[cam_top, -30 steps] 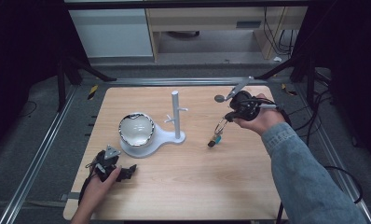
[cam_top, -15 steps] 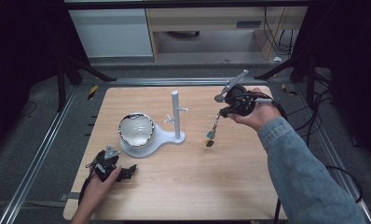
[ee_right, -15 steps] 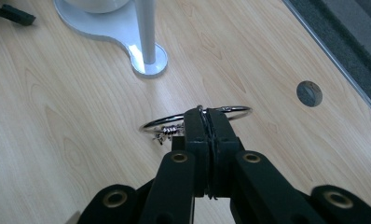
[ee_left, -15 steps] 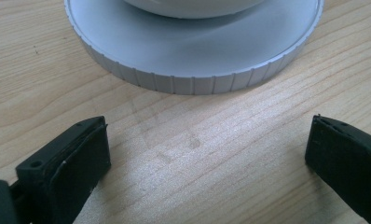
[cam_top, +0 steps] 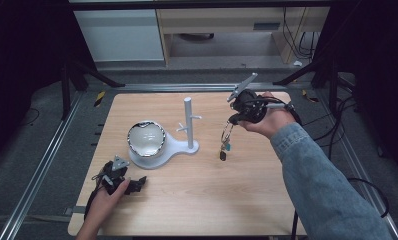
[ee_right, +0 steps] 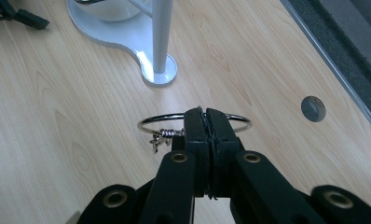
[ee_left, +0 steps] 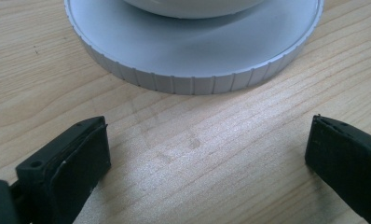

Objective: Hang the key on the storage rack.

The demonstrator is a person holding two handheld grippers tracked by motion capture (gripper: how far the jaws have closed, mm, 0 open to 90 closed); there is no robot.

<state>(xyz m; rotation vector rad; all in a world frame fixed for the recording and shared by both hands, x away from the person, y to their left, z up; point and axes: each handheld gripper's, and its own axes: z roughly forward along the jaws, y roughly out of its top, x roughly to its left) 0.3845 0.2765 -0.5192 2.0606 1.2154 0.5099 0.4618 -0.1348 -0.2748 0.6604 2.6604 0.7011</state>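
My right gripper [cam_top: 235, 120] is shut on a metal key ring [ee_right: 158, 120] and holds it in the air above the table's right half. The key ring [cam_top: 227, 134] hangs down with small keys or tags [cam_top: 223, 149] dangling below it. A white stand [cam_top: 189, 123] with an upright post and short pegs rises left of the ring. On the stand's round base rests a shiny bowl [cam_top: 146, 138]. My left gripper [cam_top: 134, 185] lies low on the table near the front left. It is open, its jaws wide apart just short of the stand's ribbed base [ee_left: 193, 79].
The wooden table [cam_top: 197, 200] has a small round hole [ee_right: 313, 108] near its right edge. Metal rails [cam_top: 42, 160] run along both sides of the table. Shelving and cables stand beyond the far edge.
My right gripper has lifted and moved left toward the stand's post, carrying the key ring with it. The left gripper has stayed where it was.
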